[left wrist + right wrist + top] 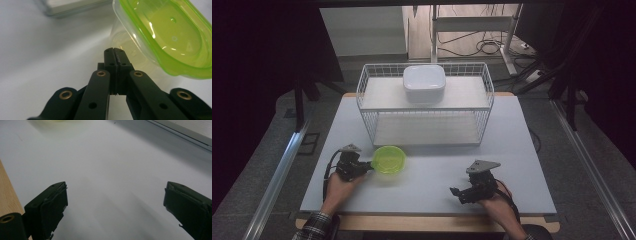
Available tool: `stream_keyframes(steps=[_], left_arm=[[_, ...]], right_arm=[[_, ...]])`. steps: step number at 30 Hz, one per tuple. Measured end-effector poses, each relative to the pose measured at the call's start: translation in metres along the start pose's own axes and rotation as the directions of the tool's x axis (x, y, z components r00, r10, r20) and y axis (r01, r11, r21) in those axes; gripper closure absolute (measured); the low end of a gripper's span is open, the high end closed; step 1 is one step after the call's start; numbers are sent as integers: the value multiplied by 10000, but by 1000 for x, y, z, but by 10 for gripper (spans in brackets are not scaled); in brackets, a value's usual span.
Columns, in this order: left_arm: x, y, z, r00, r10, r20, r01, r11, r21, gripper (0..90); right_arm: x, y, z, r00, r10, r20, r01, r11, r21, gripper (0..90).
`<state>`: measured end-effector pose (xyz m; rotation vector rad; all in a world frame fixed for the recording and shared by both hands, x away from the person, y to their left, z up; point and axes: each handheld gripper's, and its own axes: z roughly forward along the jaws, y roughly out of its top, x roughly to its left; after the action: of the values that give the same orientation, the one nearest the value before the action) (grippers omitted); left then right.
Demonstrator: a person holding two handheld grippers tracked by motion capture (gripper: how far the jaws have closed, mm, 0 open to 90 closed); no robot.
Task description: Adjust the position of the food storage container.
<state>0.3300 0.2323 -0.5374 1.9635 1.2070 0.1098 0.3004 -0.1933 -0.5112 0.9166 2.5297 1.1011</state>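
Note:
A clear container with a lime-green lid (389, 159) stands on the pale table (512, 165), just in front of the wire rack. My left gripper (366, 168) lies at the container's left side. In the left gripper view its jaws are pressed together, with nothing seen between them, and the tips (115, 51) sit close against the clear wall below the green lid (170, 42). My right gripper (456, 193) rests low over the table near the front right and stands wide open (115, 192), with bare table between its fingers.
A white wire rack (362, 100) with two shelves stands across the back of the table. A white lidded box (424, 80) sits on its top shelf. The table's wooden front edge (6, 195) runs beside the right gripper. Dark curtains flank both sides.

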Motion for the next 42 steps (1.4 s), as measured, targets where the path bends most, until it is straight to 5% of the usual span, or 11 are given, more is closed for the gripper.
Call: stream_keyframes(steps=[17,26,30,34,42], left_arm=[[-48,16,39,9909,1125,739,-1150,9929,297,899],[-74,19,55,9760,1872,1112,-1948,9788,625,898],[-77,19,55,9717,2185,893,-2248,9720,686,881],[-74,18,46,9738,2232,430,-2251,9733,452,774],[-77,13,23,9637,2636,-433,-2643,9644,-111,412]], right_arm=[[1,0,2,10000,-17,-29,17,10000,82,56],[2,0,3,10000,-44,-72,44,9999,111,56],[2,0,2,10000,-57,-74,57,9999,102,56],[1,1,1,10000,-27,-93,27,10000,70,57],[1,1,0,9999,-40,-125,40,10000,16,56]])
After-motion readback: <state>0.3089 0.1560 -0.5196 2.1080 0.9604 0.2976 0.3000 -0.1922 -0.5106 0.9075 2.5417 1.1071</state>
